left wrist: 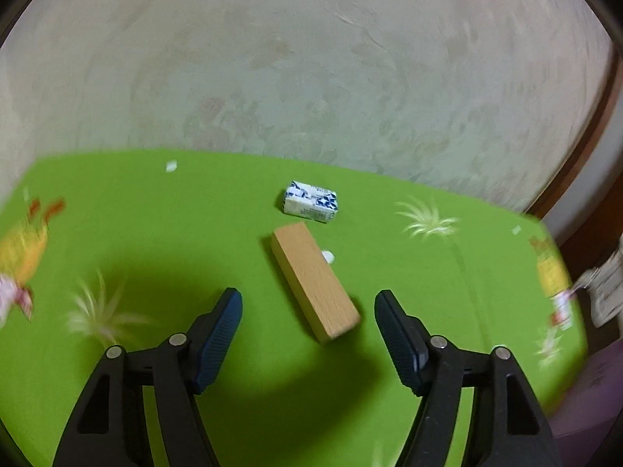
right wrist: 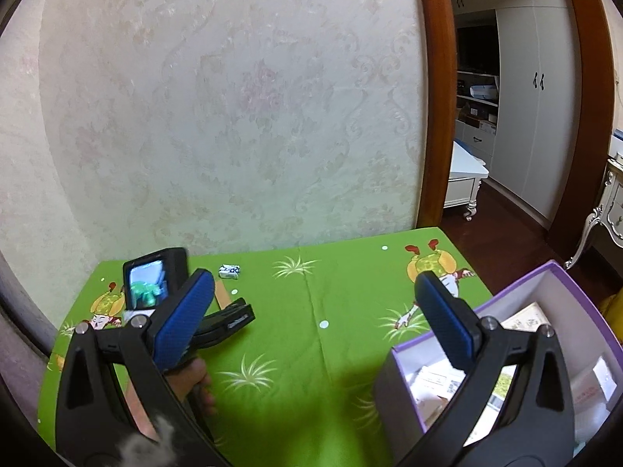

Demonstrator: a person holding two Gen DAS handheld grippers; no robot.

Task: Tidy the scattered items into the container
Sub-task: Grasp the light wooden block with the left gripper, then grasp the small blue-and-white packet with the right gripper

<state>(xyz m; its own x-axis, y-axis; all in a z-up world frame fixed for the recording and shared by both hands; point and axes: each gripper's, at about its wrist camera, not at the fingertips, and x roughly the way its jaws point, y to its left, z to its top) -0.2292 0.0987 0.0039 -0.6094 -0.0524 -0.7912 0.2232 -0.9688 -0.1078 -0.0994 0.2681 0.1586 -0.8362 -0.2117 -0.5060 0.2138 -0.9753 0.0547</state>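
Pale flowered wallpaper is seen behind a tabletop (left wrist: 155,233) covered with a green printed cloth. On it a wooden block (left wrist: 313,282) is lying at an angle, and just behind it a small blue-and-white packet (left wrist: 310,201) is placed; a little white dot is seen beside the block, too small to be identified. The left tongs (left wrist: 307,303) are held released above the near end of the block, with both pads apart from it, so nothing is gripped yet. The step in hand is judged to be the reach for the block; for the next move the tongs must be lowered, turned to match the block's slant, and clenched across its narrow sides. In the right wrist view the right tongs (right wrist: 315,295) are also released and empty, next to a purple-edged box (right wrist: 545,272), the container, at the right edge of the tabletop, where some papers or cards are already lying. The box is cut off by the frame, and the block is mostly hidden there behind the left tongs.
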